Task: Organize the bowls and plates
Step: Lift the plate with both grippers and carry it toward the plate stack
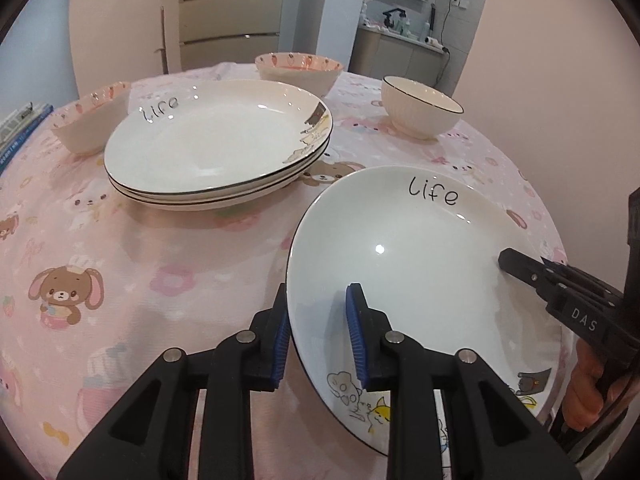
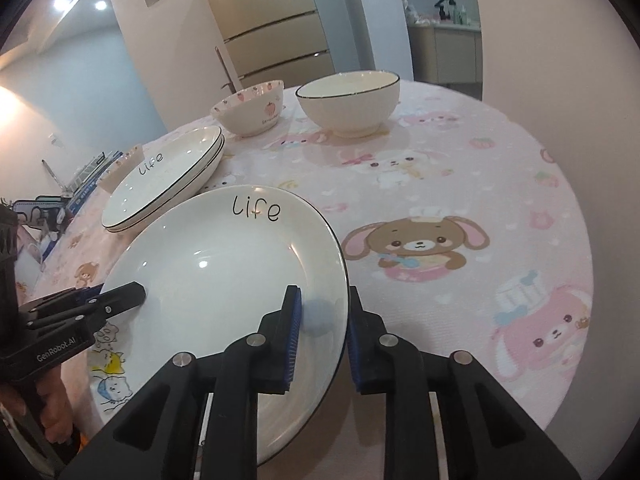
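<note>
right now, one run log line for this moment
left claw: astride plate rim, gap visible | right claw: same, opposite rim | plate stack: untouched

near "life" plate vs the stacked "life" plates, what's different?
The near plate is single, while the stacked plates form a pile of about three. The near plate has the left gripper and right gripper straddling opposite rims; the stacked plates have no gripper near. Both are white, dark-rimmed, with "life" lettering and cartoon animals.

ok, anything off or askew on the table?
Only the loose plate: it sits apart from the plate stack, rim straddled by both tongs, pads not visibly pressing. Bowls upright, nothing spilled or chipped.
</note>
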Action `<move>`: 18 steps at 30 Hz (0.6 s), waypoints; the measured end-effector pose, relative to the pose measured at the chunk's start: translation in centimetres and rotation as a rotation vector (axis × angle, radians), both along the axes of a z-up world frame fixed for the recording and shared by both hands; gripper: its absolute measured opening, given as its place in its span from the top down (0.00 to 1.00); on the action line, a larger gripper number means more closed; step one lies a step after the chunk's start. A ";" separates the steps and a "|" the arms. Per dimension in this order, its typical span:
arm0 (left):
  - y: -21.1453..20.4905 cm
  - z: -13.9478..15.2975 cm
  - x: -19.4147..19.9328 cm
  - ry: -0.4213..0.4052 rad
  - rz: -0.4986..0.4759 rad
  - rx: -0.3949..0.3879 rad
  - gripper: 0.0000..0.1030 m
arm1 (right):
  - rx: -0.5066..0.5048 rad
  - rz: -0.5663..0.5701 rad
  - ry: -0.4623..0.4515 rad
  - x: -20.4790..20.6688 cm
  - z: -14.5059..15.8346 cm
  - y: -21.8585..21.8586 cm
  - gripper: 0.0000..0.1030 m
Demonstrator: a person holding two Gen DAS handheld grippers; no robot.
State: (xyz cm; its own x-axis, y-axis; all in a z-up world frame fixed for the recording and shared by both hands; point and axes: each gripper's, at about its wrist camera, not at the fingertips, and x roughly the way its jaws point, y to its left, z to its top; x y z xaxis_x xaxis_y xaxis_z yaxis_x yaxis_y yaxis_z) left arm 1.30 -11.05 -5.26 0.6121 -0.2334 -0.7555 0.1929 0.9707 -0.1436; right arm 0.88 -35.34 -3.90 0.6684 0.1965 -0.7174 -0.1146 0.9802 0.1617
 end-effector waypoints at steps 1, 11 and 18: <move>-0.1 0.0 -0.2 -0.017 0.003 0.009 0.77 | -0.009 -0.012 -0.017 -0.2 0.0 0.1 0.77; -0.2 0.0 -1.9 -0.028 0.002 0.032 0.77 | 0.027 -0.065 0.027 -1.0 0.2 -0.2 0.79; -0.3 0.5 -2.8 -0.057 0.054 0.059 0.77 | 0.019 -0.188 -0.011 -2.6 0.6 0.6 0.78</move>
